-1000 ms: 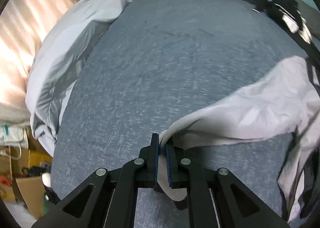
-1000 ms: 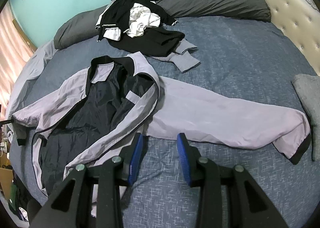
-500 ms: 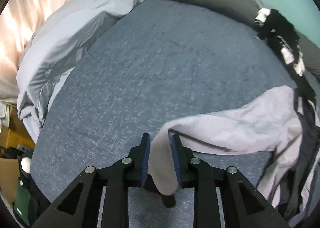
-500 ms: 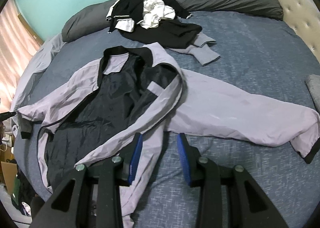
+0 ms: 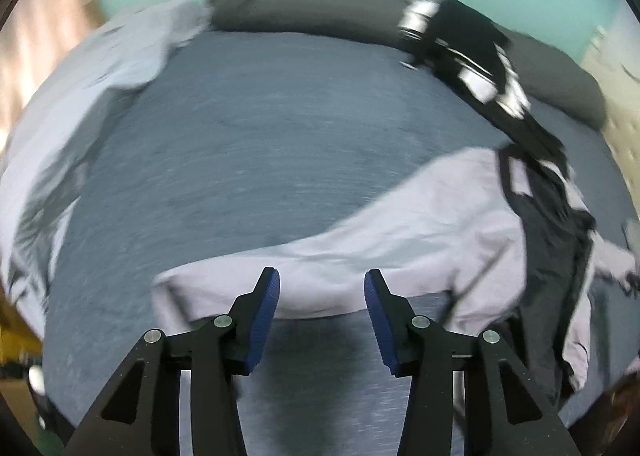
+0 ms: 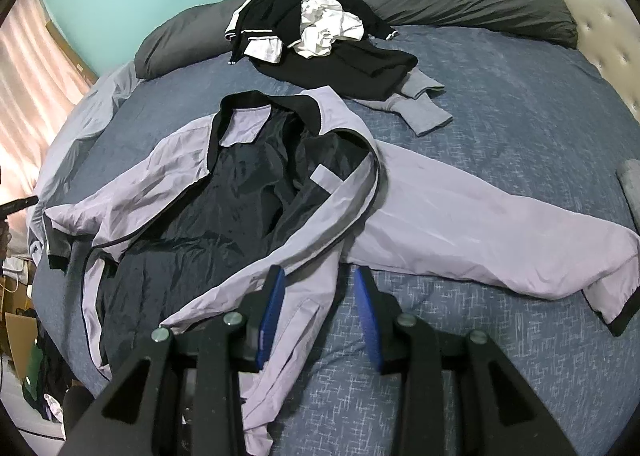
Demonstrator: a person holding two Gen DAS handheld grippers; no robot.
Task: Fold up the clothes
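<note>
Jacket [image 6: 224, 211] lies open, lining up, mid-bed [image 6: 520, 127], sleeves out toward 3 and 9 o'clock. Left gripper [image 5: 322, 296] has just been opening and dropped the sleeve [image 5: 320, 268] it pinched a second ago; nothing sits between its jaws. Right gripper [image 6: 320, 296] is half-spread, empty, over the hem at 6 o'clock; the sleeve looks laid out, folding likely next.

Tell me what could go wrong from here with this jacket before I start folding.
1. The jacket lies open, its dark lining wrinkled; folding now may trap creases.
2. The left tongs have just been opening and hang over the sleeve without holding it; its cuff end looks bunched.
3. The right tongs stand open over the front edge and could pinch the sheet too.
</note>
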